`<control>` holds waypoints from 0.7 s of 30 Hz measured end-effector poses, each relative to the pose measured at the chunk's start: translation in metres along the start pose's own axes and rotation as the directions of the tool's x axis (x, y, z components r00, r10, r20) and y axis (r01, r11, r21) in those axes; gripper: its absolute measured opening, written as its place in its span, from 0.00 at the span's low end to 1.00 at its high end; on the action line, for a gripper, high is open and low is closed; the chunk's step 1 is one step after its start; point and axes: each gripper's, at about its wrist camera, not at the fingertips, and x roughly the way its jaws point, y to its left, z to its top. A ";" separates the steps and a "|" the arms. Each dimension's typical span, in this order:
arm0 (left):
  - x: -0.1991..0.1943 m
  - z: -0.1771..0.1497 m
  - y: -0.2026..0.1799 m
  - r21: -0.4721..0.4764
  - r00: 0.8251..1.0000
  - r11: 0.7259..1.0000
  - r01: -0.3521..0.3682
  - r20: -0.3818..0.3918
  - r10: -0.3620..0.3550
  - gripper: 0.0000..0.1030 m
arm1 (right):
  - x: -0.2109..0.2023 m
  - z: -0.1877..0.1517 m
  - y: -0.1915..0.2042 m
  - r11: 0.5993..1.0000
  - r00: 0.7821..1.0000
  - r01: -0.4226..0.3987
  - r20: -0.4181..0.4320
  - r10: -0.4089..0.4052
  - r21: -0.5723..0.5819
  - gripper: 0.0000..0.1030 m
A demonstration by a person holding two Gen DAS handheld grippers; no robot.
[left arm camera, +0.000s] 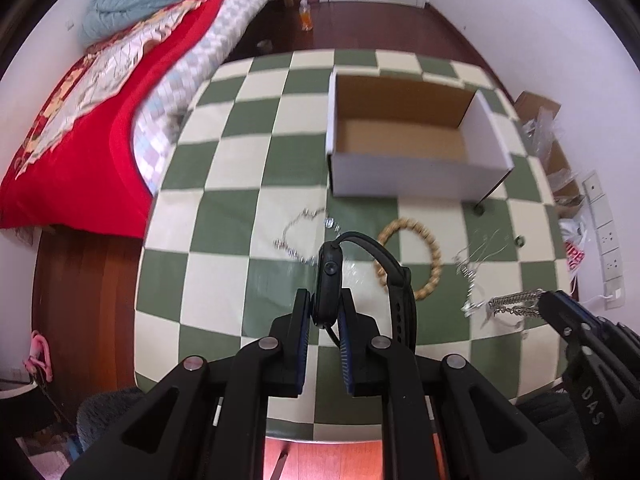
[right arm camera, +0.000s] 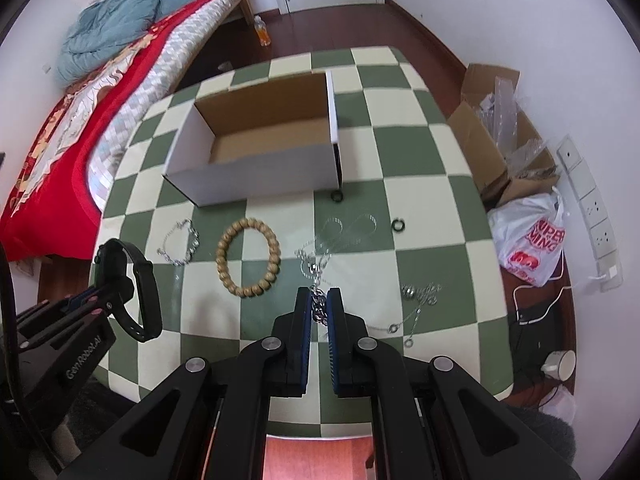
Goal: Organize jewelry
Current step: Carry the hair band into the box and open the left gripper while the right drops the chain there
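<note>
Jewelry lies near the empty cardboard box point(right arm camera: 256, 140): left gripper point(left arm camera: 326, 312) clamps a black watch point(left arm camera: 330, 276), right gripper point(right arm camera: 319, 308) pinches a silver chain point(right arm camera: 319, 306), which could snag neighbouring necklaces point(right arm camera: 420, 300) when lifted.

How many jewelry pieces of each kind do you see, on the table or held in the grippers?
Watch, in the left gripper: 1
Bead bracelet: 1
Silver chains (one in the right gripper, others at): 4, though tangled pieces are hard to separate
Black rings: 2
Total: 8
</note>
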 end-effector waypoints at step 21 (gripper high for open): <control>-0.026 0.138 -0.004 0.015 0.995 0.998 0.055 0.087 -0.056 0.10 | -0.058 0.136 0.008 0.996 0.987 -0.038 0.152 0.050 -0.084 0.07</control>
